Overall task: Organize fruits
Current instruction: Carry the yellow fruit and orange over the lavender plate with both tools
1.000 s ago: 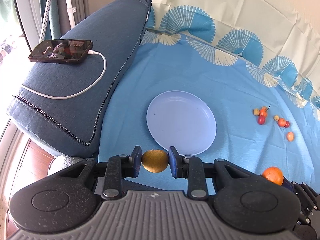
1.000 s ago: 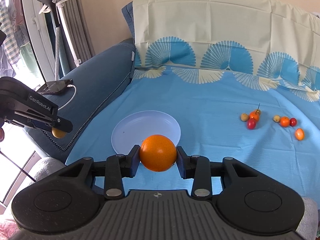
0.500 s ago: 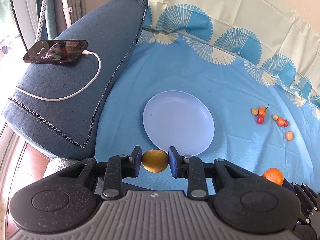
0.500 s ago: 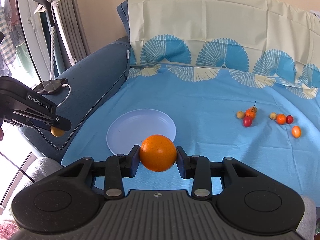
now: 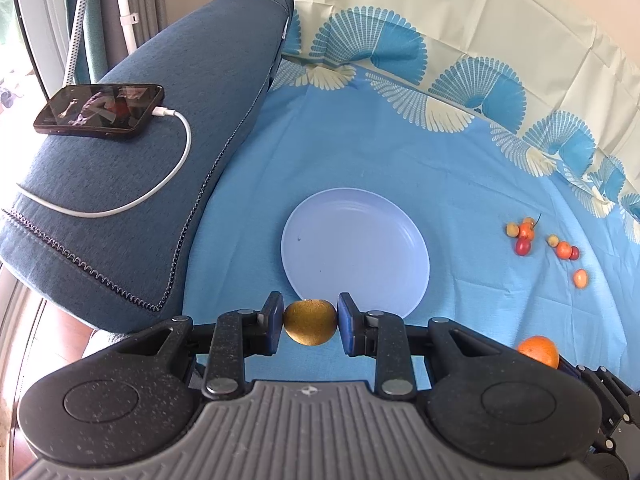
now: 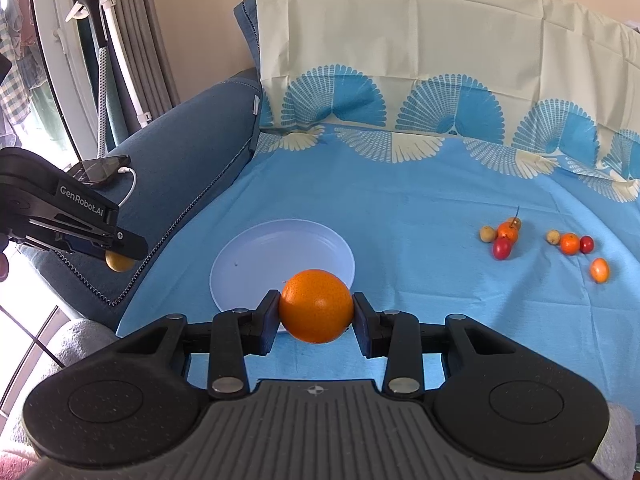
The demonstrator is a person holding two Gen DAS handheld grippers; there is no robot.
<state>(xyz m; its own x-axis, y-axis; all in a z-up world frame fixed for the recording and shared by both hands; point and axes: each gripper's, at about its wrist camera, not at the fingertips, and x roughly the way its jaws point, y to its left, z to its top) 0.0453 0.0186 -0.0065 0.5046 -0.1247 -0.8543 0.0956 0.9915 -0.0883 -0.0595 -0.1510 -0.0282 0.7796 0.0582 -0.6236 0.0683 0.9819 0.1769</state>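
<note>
Clamping a kiwi [image 5: 310, 322] in my left gripper [image 5: 310, 322], my right gripper [image 6: 316, 312] grasping an orange [image 6: 316, 306]; plate [image 5: 380, 216] at twelve o'clock of both.

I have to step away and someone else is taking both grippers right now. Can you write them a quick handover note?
Left gripper: shut on a brown-gold fruit, held just short of the plate's near rim.
Right gripper: shut on the orange, also near that rim.
Plate: pale blue, on the blue cloth, nothing on it yet.
Small fruits: eight or so, in two loose clusters on the cloth to the right of the plate.
Done: both larger fruits picked up.
Left: probably set both on the plate, then gather the small ones.
</note>
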